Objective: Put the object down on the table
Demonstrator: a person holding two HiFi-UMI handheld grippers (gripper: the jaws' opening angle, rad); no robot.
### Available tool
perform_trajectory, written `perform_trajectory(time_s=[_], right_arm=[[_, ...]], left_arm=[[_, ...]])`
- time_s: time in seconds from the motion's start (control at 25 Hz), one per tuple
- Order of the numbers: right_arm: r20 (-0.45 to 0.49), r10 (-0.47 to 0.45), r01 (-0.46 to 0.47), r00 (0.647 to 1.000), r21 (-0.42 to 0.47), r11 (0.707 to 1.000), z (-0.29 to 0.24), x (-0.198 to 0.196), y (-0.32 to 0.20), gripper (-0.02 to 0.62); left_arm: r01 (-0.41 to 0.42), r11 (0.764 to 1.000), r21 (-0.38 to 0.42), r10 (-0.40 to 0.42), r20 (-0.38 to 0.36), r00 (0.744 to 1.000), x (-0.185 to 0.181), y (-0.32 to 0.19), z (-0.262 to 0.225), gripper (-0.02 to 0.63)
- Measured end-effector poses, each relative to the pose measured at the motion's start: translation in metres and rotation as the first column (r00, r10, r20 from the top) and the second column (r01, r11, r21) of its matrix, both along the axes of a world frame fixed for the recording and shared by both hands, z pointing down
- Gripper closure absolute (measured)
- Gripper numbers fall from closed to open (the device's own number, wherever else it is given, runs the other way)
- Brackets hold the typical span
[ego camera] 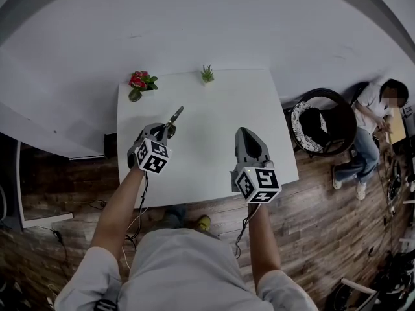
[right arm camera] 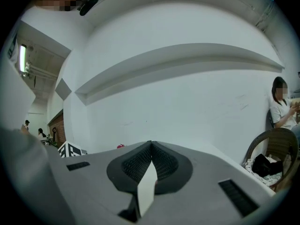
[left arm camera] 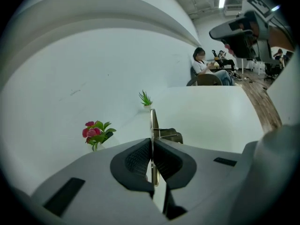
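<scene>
Jaws of my left gripper are clamped on a thin metal utensil, which projects forward over the white table, near the red flowers. My right gripper has its jaws pressed together with nothing between them, over the table's near side.

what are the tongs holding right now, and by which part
The left tongs are shut on a thin metal tool, pinching its near end; the rest sticks out ahead. The right tongs are shut and empty.
</scene>
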State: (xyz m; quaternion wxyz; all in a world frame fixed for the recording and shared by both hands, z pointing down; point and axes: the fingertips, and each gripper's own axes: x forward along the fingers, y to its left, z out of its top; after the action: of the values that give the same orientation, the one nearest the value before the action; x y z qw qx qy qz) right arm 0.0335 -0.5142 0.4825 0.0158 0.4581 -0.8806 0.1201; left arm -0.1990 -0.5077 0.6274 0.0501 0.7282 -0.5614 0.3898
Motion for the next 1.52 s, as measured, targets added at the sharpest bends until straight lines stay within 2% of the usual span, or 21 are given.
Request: perform_trajectory(time_s=[0.2, 0.48, 0.64, 0.8, 1.24, 1.52], right_arm=[[0.003, 0.011, -0.011, 1.000, -0.018, 1.000, 0.008, 0.001, -0.003, 0.586], [-0.001, 0.014, -0.014, 1.000, -0.047, 0.999, 0.019, 0.000, -0.007, 0.586], [-0.002, 0.013, -0.013, 1.000, -0.060, 0.998, 0.024, -0.001, -0.008, 0.586], [-0.004, 0.009, -0.010, 1.000, -0.065, 0.998, 0.026, -0.002, -0.009, 0.586], [-0.003, 0.000, 0.000, 1.000, -0.078, 0.997, 0.031, -0.001, -0.008, 0.586], [-0.001, -0.003, 0.003, 1.000, -0.077, 0.997, 0.028, 0.003, -0.005, 0.586]], left_arm=[[0.025, 0.995, -0.092, -0.020, 0.060, 0.998, -0.005, 0.004, 0.033, 0.586], [-0.026, 0.989, -0.148, 0.046, 0.129, 0.991, 0.002, 0.003, 0.058, 0.584], [-0.034, 0.985, -0.170, 0.056, 0.124, 0.991, 0.007, 0.000, 0.064, 0.584], [-0.071, 0.976, -0.205, 0.101, 0.142, 0.985, 0.016, 0.006, 0.076, 0.583], [-0.059, 0.972, -0.229, 0.089, 0.121, 0.989, 0.027, 0.014, 0.086, 0.575], [-0.067, 0.968, -0.243, 0.101, 0.128, 0.987, 0.042, 0.025, 0.092, 0.548]])
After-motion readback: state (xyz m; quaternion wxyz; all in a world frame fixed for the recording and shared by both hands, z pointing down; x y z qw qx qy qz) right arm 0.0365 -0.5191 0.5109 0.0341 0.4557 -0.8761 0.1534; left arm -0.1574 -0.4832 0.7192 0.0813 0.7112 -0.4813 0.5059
